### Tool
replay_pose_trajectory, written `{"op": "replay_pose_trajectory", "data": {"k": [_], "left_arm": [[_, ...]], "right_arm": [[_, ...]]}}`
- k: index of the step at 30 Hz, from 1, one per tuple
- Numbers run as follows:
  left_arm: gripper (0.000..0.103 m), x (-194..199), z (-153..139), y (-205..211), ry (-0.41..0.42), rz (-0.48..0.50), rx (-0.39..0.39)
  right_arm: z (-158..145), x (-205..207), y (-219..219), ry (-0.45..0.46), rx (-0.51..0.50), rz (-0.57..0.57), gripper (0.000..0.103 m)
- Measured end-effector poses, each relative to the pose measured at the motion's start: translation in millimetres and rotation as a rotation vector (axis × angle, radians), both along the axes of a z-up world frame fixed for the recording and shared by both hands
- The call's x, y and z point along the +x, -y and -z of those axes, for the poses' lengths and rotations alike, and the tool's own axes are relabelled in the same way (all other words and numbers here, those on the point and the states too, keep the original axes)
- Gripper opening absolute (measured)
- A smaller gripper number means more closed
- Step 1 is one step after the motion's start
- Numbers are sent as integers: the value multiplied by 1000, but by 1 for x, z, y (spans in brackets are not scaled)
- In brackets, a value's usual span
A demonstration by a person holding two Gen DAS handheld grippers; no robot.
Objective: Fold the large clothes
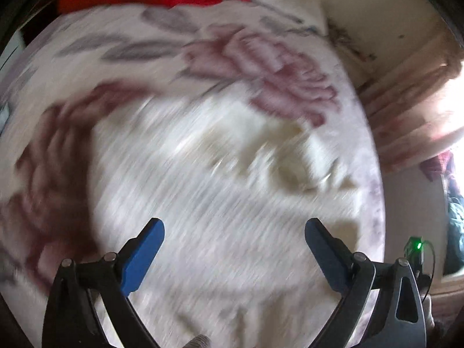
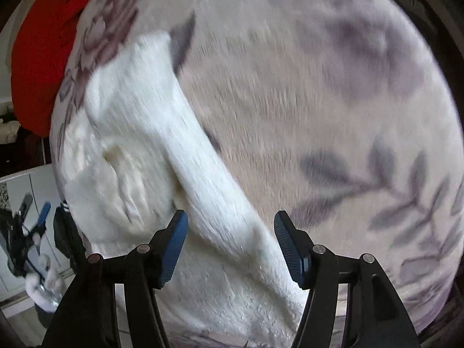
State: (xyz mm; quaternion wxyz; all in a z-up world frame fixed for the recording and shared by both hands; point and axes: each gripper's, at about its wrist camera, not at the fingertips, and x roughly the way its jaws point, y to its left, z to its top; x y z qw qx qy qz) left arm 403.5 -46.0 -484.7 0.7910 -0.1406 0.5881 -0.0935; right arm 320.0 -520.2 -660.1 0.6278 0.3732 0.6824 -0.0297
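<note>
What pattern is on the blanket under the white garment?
Pink roses with grey leaves on the blanket, best in the left wrist view.

Both hand-held grippers: left (image 1: 234,230), right (image 2: 231,223), black linkage arms w/ silver pivot pins, blue ribbed finger pads (image 2: 288,249); green LED (image 1: 418,244) by left one.

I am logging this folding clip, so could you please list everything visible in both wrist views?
garment: one, white and fluffy, lying on the blanket.
blanket: one, pale with pink roses and grey leaves, spread under the garment.
red cloth: one, red, at the blanket's far edge.
left gripper: one, black with blue pads, open above the garment, nothing held.
right gripper: one, black with blue pads, open over the garment's sleeve.
</note>
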Motion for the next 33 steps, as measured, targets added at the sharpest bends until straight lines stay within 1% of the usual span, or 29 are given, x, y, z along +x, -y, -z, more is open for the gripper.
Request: {"op": "replay_pose_trajectory", "data": {"k": [1,2,3,4,5,6,7,9,12,14,15,16,17,18,19,20,21,22,23,24,25,26,27,28,29,30,31,32,33], "left_arm": [[99,-13,7,-7,-20,-11,20],[99,-20,13,-10,-33,-20,46],[99,-33,26,-17,-59,-32,106],[99,-42,31,-22,-71,-37,135],[99,-52,40,-27,-88,-49,172],[99,-62,51,-33,-118,-64,208],[99,-69,58,-39,-140,-78,216],[99,-81,66,-50,-157,-117,220],[99,-90,68,-55,-145,-146,253],[99,-91,70,-55,-136,-158,253],[99,-91,71,-54,-132,-164,263],[99,-90,72,-53,-130,-170,273],[99,-91,72,-52,-128,-174,278],[99,-90,71,-51,-126,-179,282],[99,-90,70,-50,-124,-181,283],[99,-91,66,-49,-119,-183,280],[99,-91,62,-50,-112,-191,267],[99,-92,59,-51,-110,-197,255],[99,-93,57,-53,-108,-204,246],[99,-94,54,-56,-107,-209,245],[99,-95,53,-60,-108,-212,245],[99,-98,51,-63,-112,-215,244],[99,-100,48,-69,-116,-228,230],[99,-102,45,-73,-117,-240,217],[99,-105,42,-75,-118,-250,211],[99,-108,36,-81,-118,-266,201],[99,-111,33,-83,-118,-276,192],[99,-115,28,-87,-121,-292,177],[99,-118,25,-89,-122,-301,174]], "right_arm": [[5,-2,-4,13,19,-6,64],[10,-1,-8,39,31,-6,48],[11,0,-10,56,8,8,21],[11,1,-8,65,-60,22,6],[14,-2,2,67,-143,63,6],[21,-5,12,48,-153,117,6],[39,-11,21,-7,-106,180,6],[45,-7,19,-31,-73,146,7],[15,9,16,1,-81,55,18],[1,17,16,60,-91,34,34],[-1,25,13,90,-105,-8,50],[1,30,10,88,-122,-41,57],[9,42,3,70,-151,-91,57],[22,55,-8,53,-140,-140,57],[28,60,-14,45,-126,-159,53],[34,69,-24,61,-123,-182,40],[33,75,-29,68,-147,-193,6],[29,80,-28,90,-210,-157,6],[30,82,-17,91,-227,-65,6],[42,79,0,48,-184,63,6],[52,77,5,16,-120,128,6],[54,75,5,7,-78,142,6],[50,76,3,13,-75,126,6],[40,75,1,22,-74,94,11],[25,71,-1,14,-84,61,23],[13,64,-2,5,-96,57,31],[2,53,9,4,-102,65,44],[-14,42,11,16,-109,95,48],[-29,35,10,48,-88,113,50]]}}
